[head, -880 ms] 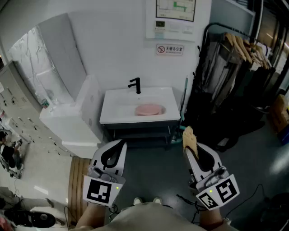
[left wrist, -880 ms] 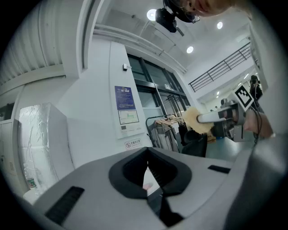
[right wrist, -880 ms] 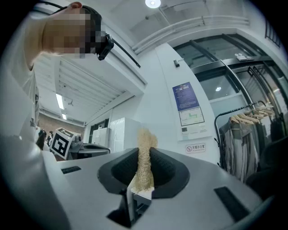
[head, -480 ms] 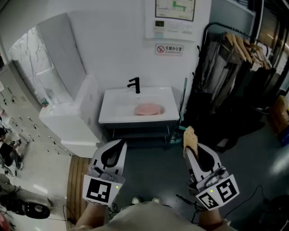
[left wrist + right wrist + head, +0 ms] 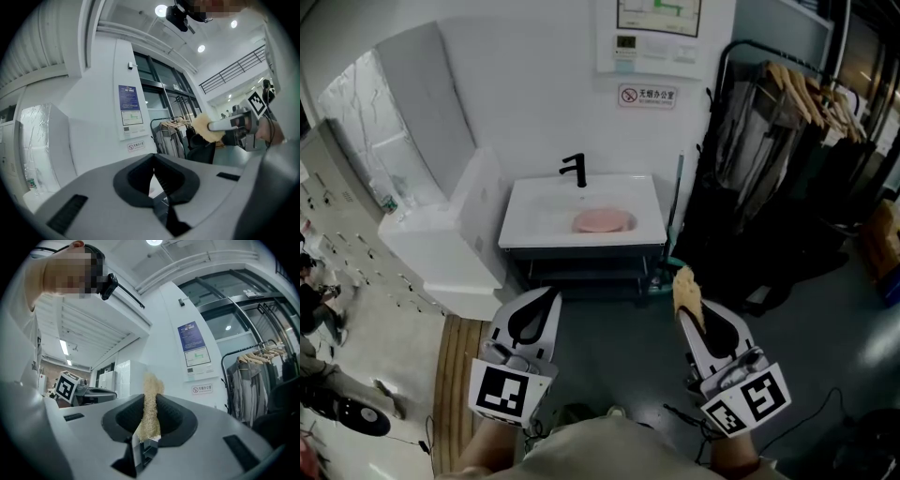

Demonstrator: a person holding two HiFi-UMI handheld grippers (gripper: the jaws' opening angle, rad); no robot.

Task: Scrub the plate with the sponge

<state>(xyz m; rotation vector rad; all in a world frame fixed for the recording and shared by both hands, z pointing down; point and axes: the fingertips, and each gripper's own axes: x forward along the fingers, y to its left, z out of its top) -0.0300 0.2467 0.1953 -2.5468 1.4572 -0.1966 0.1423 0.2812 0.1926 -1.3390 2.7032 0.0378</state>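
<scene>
Right tongs point(image 5: 150, 414) are clamping an upright tan fibrous sponge point(image 5: 684, 286), which is sticking out past their tips. Left tongs point(image 5: 153, 174) are sitting clenched and empty. Well ahead of both, a pink round plate point(image 5: 603, 220) is lying in the white rectangular sink point(image 5: 534, 230), near the black faucet point(image 5: 575, 171).

Sink point(image 5: 530, 221): ahead of left gripper point(image 5: 542, 302) and right gripper point(image 5: 687, 312).
Plate point(image 5: 603, 220): in sink basin.
Faucet point(image 5: 576, 171): behind plate.
Clothes rack point(image 5: 787, 112): ahead, right of right gripper.
Sponge point(image 5: 684, 284): between right gripper's jaws.
</scene>
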